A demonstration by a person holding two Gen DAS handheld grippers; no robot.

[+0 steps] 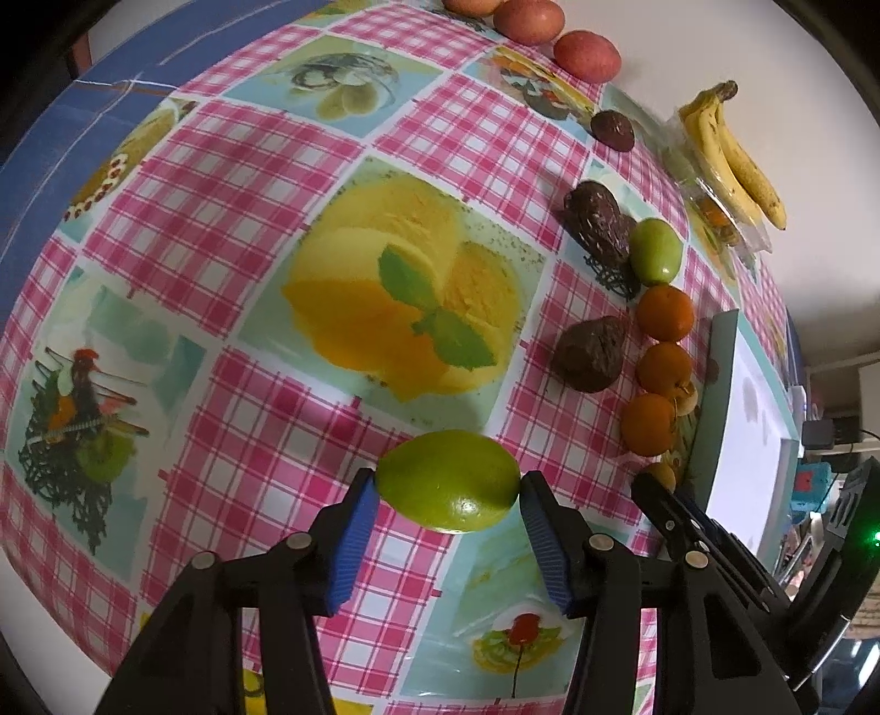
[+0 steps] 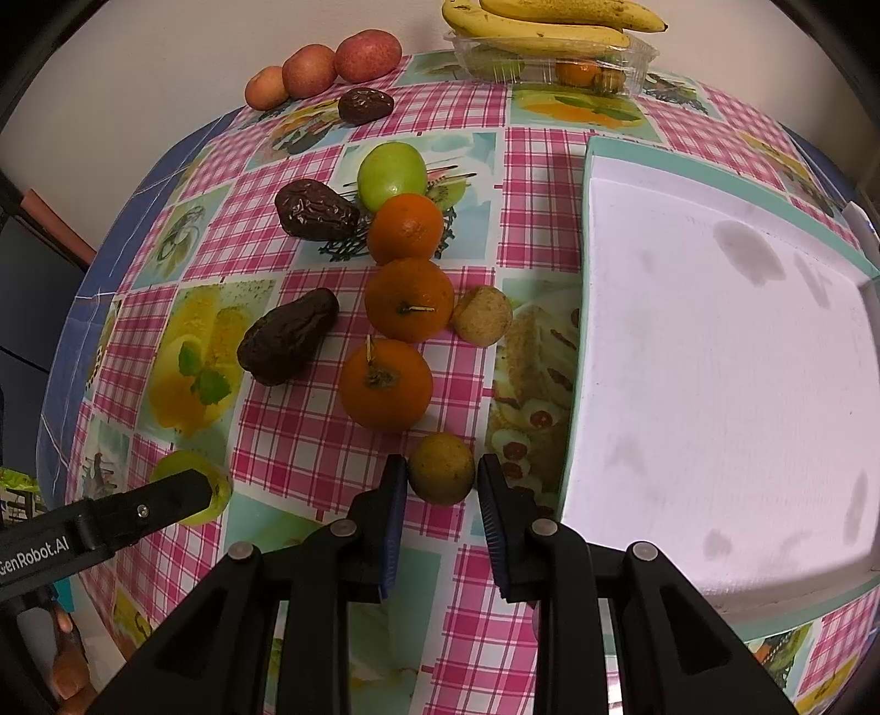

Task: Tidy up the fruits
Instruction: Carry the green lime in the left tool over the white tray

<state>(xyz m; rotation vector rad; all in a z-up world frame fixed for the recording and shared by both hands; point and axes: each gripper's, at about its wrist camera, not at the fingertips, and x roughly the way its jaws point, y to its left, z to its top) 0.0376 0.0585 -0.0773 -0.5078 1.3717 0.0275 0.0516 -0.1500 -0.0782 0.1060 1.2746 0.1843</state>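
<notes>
Where legible, "GenRobot.AI" on left gripper (image 2: 212,489), clamping green fruit (image 1: 448,481)

The right gripper (image 2: 441,477) has its blue pads pressed on a small yellow-brown fruit (image 2: 441,467), which sits just left of the white tray (image 2: 715,352) at its near corner. Left of the tray a line of three oranges (image 2: 404,300) runs away from that fruit, ending at a green fruit (image 2: 391,169). A tan round fruit (image 2: 483,315) lies between the middle orange and the tray. Three dark wrinkled fruits (image 2: 289,344) lie farther left of the tray. Beyond the tray, at the table's (image 2: 308,440) far edge, bananas (image 2: 550,22) rest on a clear plastic box (image 2: 550,63). Far left of the tray, the left gripper (image 2: 181,495) covers another green fruit (image 2: 214,489).
</notes>
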